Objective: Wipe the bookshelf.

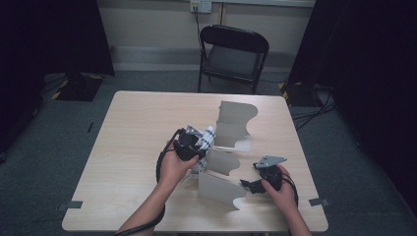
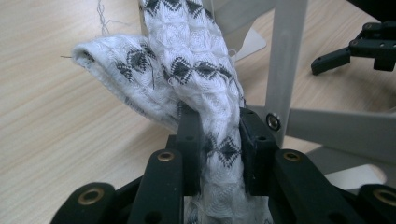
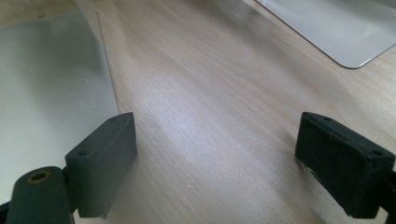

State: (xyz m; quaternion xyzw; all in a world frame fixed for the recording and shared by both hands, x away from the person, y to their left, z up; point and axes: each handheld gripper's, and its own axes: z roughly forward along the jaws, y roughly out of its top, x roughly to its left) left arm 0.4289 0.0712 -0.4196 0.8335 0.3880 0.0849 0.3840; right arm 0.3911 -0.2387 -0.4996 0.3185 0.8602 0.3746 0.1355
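Note:
A white knitted cloth with black diamond patterns [image 2: 196, 74] is pinched between the jaws of my left gripper [image 2: 218, 135], which is shut on it. In the high view the left gripper [image 1: 189, 145] holds the cloth [image 1: 207, 136] at the table's middle, beside a grey rack of upright curved panels [image 1: 231, 147]. My right gripper [image 3: 215, 163] stands open low over the wooden table [image 3: 224, 84], nothing between its jaws; the high view has this right gripper [image 1: 255, 183] at the front right, next to the nearest panel [image 1: 219, 191].
A grey panel [image 3: 46, 93] stands close at the left of the right gripper view, and a flat grey base plate [image 3: 336, 28] lies at its top right. A black folding chair [image 1: 233, 54] stands beyond the table's far edge.

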